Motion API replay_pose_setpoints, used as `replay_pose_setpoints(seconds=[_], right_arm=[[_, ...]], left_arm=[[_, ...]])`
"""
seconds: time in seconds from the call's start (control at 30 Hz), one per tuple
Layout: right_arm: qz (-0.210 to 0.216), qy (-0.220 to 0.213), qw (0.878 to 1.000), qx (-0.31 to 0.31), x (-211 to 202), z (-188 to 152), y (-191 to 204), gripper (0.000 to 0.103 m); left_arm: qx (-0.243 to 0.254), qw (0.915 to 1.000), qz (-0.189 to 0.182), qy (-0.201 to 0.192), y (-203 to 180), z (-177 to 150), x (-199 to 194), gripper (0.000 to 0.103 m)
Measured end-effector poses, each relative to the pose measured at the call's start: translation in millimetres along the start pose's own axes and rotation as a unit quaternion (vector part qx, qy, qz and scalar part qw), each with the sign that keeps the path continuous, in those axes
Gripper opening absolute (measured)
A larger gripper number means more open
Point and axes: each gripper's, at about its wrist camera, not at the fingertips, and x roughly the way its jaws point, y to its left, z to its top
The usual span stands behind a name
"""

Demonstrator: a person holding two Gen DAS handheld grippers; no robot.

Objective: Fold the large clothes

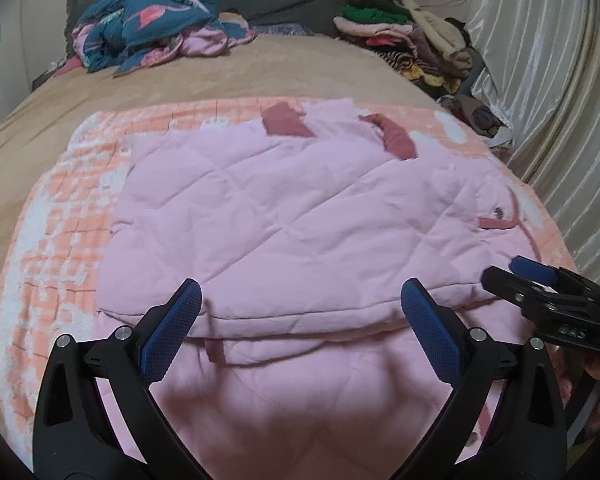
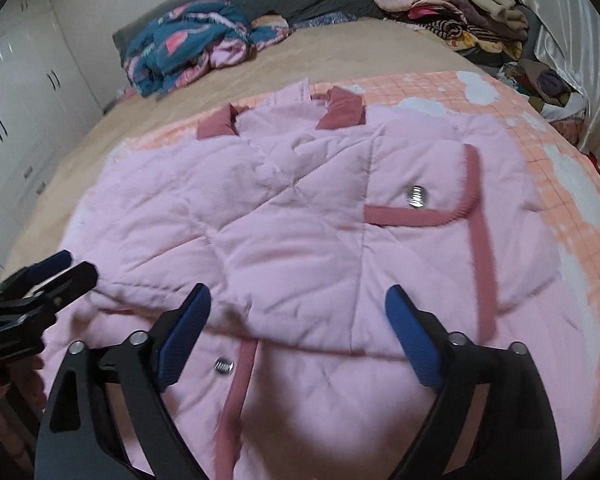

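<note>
A quilted pink jacket [image 1: 284,208] with dark rose trim lies spread on the bed, its lower part folded up over itself; the right wrist view shows the jacket [image 2: 300,232] with a pocket flap and two silver snaps. My left gripper [image 1: 302,300] hovers open just above the folded edge, nothing between its blue pads. My right gripper [image 2: 298,304] is open above the same fold, its pads clear of the cloth. Each gripper appears at the edge of the other's view: the right gripper [image 1: 512,272] at the right, the left gripper [image 2: 68,268] at the left.
The jacket rests on a peach and white checked blanket [image 1: 60,216] over a tan bedspread [image 1: 180,84]. A crumpled teal and pink quilt [image 1: 148,20] lies at the bed's head, a pile of clothes [image 1: 412,36] at the far right. Shiny curtains [image 1: 540,80] hang right; white wardrobes [image 2: 16,92] stand left.
</note>
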Motion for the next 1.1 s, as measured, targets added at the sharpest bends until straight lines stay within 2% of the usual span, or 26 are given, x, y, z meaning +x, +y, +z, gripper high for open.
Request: replay_pose_setpoints(seconds=[0.13,0.3,0.53,1.1], right_arm=[[0.000,-0.028,1.000,0.000,-33,-6,-5,0.097],[-0.012,-0.054,0.998,0.001,-64,-16,-13,0.098],[-0.021,-0.065,0.998,0.001,-86,-31,-19,0.098],[-0.004,-0.128,0.992,0.000,-169,-49,-9,0.099]], left_arm=[[0.000,0.9999,0.000,-0.016,-6,2,-20,0.094],[-0.010,0.9994,0.004,-0.032,-4,0,-42,0.094],[-0.012,0.9990,0.011,-0.042,-4,-8,-61,0.094],[0.007,0.9963,0.005,-0.086,-32,-26,-125,0.094]])
